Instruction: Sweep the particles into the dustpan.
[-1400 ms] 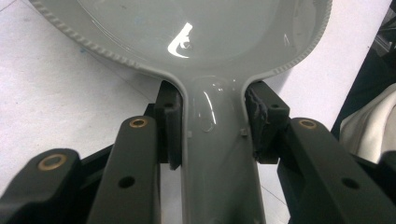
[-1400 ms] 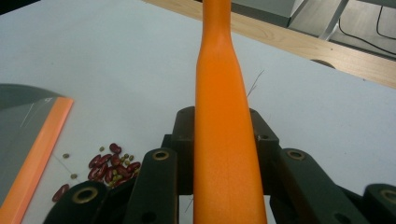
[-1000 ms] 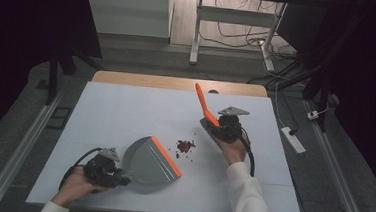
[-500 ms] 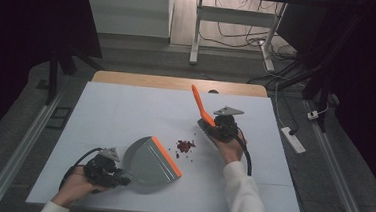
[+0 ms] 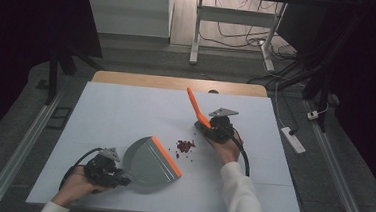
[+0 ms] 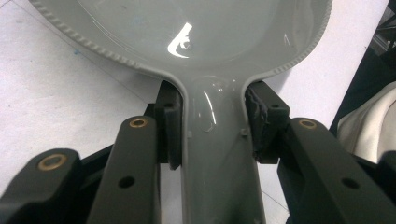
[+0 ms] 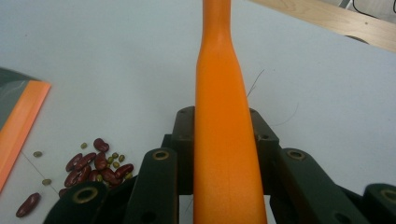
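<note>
1. My left gripper (image 5: pixel 123 174) sits at the lower left of the high view, clenched on the grey handle of the dustpan (image 5: pixel 149 161). In the left gripper view its pads (image 6: pixel 172 126) press both sides of that handle just below where the pan widens.
2. My right gripper (image 5: pixel 208 127) sits right of centre in the high view and grasps the orange handle (image 5: pixel 196 106) of what I take for a brush. I cannot see the bristle end. In the right gripper view the handle (image 7: pixel 223 140) runs up the middle of the frame between the jaws, which are tight against it.
3. The handle tilts up and away toward the upper middle of the high view, well above the tabletop.
4. The dustpan lies flat on the white table (image 5: pixel 125 111), with its orange lip (image 5: pixel 167 157) turned toward the centre of the frame.
5. A small heap of red kidney beans (image 5: pixel 185 146) lies between the lip and my right gripper, near both and touching neither. In the right gripper view the beans (image 7: pixel 95 168) sit at lower left, mixed with small green mung beans (image 7: pixel 116 161), and a few strays lie toward the lip (image 7: pixel 21 126).
6. A white sleeve (image 5: pixel 242 195) runs up from the bottom edge to my right hand (image 5: pixel 226 146).
</note>
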Motion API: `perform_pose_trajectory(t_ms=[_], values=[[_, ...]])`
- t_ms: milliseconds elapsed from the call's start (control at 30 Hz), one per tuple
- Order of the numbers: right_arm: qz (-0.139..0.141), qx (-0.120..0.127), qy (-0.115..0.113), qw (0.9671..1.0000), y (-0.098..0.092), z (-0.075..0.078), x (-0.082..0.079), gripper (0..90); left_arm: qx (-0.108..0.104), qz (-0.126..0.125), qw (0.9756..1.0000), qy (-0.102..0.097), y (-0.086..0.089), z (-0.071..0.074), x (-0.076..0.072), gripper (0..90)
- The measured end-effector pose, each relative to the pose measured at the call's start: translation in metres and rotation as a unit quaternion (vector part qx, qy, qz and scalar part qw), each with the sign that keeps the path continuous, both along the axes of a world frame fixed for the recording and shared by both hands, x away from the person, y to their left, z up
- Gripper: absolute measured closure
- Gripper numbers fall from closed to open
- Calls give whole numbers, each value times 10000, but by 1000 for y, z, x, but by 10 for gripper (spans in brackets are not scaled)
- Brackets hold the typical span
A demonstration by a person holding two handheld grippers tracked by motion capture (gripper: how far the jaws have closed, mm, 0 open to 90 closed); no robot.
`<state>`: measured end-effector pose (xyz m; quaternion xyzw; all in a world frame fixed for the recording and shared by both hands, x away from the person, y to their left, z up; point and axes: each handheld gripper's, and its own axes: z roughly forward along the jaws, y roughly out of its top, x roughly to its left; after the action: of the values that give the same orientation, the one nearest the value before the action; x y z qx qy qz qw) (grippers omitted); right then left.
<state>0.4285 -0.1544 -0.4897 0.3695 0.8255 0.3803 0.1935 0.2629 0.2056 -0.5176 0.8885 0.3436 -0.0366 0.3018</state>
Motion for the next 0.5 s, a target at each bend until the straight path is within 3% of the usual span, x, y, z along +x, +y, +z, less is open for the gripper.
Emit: perform_pose_trajectory(t_ms=[500], values=[[271,-101,74,9996,15,-9,-7,695,-3,-3,10000,7,-1,0,0,617]])
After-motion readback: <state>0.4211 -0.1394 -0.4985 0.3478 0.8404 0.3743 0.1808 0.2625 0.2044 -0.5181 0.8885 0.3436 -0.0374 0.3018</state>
